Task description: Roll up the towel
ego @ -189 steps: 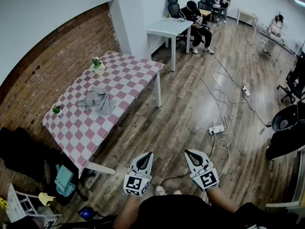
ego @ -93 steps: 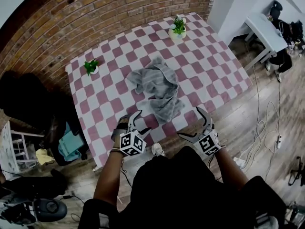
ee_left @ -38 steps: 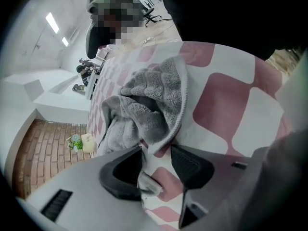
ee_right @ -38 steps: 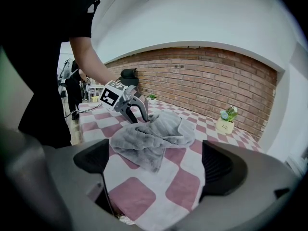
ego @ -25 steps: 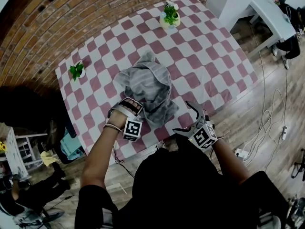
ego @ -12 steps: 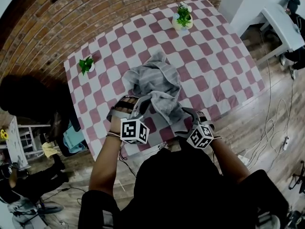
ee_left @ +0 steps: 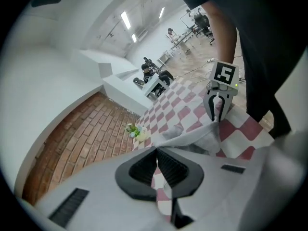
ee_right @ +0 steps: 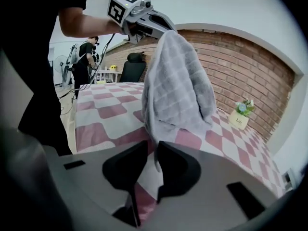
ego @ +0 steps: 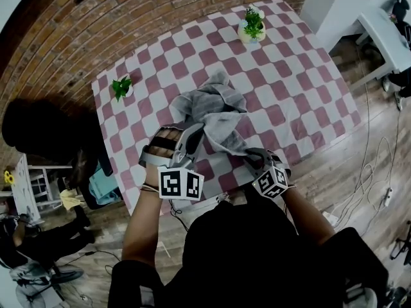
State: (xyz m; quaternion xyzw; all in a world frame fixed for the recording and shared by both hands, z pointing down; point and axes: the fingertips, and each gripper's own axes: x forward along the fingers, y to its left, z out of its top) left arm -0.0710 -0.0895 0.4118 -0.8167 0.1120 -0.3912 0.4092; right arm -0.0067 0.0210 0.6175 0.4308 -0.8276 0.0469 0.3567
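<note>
The grey towel [ego: 215, 114] lies bunched on the pink-and-white checked table [ego: 295, 76]. One corner of it is lifted off the cloth by my left gripper [ego: 192, 136], whose jaws are shut on it. In the right gripper view the towel [ee_right: 175, 81] hangs like a tent from that left gripper [ee_right: 166, 28]. My right gripper [ego: 249, 157] is at the towel's near edge by the table's front. Its jaws have just been closing and now pinch a thin fold of towel [ee_right: 155, 153]. In the left gripper view the right gripper [ee_left: 217, 119] has its tips together on the towel [ee_left: 192, 136].
A flowering plant in a white pot [ego: 252, 24] stands at the table's far right, and a small green plant [ego: 122, 85] at its far left. A brick wall runs behind. A dark chair [ego: 38, 133] is on the left and a white table [ego: 385, 31] on the right.
The left gripper has risen and rolled, pulling the towel corner up. The right gripper has dropped to the towel's near edge and its wide-open jaws have closed on it.
</note>
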